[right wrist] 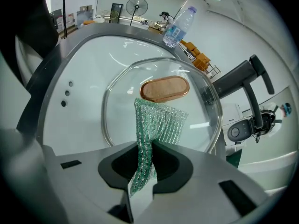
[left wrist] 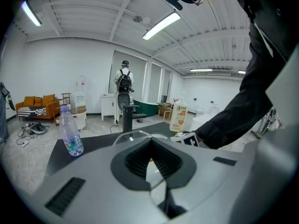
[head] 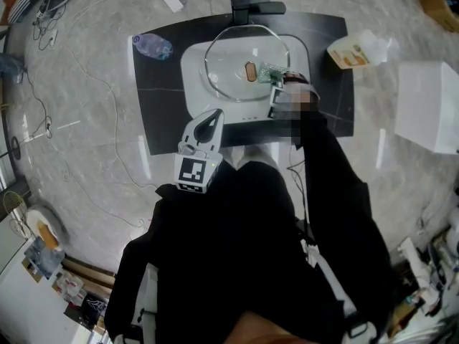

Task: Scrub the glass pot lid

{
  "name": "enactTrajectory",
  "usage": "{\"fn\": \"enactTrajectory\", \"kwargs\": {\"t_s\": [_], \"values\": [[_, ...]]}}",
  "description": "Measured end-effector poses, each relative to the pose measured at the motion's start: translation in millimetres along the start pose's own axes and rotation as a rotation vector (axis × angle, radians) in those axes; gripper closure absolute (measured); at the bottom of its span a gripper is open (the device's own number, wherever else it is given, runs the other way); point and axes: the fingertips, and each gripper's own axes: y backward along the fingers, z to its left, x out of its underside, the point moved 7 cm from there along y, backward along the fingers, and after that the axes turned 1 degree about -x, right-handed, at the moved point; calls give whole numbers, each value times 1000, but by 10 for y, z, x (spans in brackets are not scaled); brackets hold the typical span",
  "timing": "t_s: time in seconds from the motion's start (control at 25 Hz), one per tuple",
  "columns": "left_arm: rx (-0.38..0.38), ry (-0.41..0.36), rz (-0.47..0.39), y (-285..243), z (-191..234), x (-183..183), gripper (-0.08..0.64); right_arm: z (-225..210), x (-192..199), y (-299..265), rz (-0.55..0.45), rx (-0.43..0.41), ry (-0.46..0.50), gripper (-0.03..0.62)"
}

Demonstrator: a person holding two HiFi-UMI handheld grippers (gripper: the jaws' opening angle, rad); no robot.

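Reaching fwd, R tool (right wrist: pixel 145 143) pinches green scrub cloth (right wrist: pixel 161 122) over glass lid (right wrist: pixel 121 97); L tool (left wrist: pixel 150 146) jaws together, held back.

Black countertop (head: pixel 158 106), seen from above, stood on a marble-patterned floor (head: pixel 86 156). A white sink basin (head: pixel 192 77) was set into its middle, with a black faucet (head: pixel 252 7) at the far edge. A clear plastic water bottle (head: pixel 152 46) stood at far left, an orange-labelled detergent bottle (head: pixel 351 52) at far right. White cables (head: pixel 107 92) trailed over the floor.
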Motion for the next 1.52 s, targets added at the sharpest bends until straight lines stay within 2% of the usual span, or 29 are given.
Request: {"fn": "enactTrajectory", "kwargs": {"t_s": [0.16, 0.28, 0.68, 0.84, 1.12, 1.52], "values": [[-2, -6, 1, 33, -8, 5, 557, 169, -4, -13, 6, -34, 26, 529], [3, -39, 10, 41, -1, 38, 557, 263, -38, -46, 10, -39, 30, 529], [-8, -40, 9, 88, -8, 63, 557, 606, -105, -98, 21, -123, 48, 529], [-22, -15, 1, 116, -4, 66, 557, 624, -134, -121, 28, -131, 44, 529], [-24, -19, 7, 149, -17, 98, 557, 810, -157, -136, 49, -247, 79, 529], [-27, -17, 1, 184, -15, 117, 557, 817, -146, -58, 36, -295, 98, 529]]}}
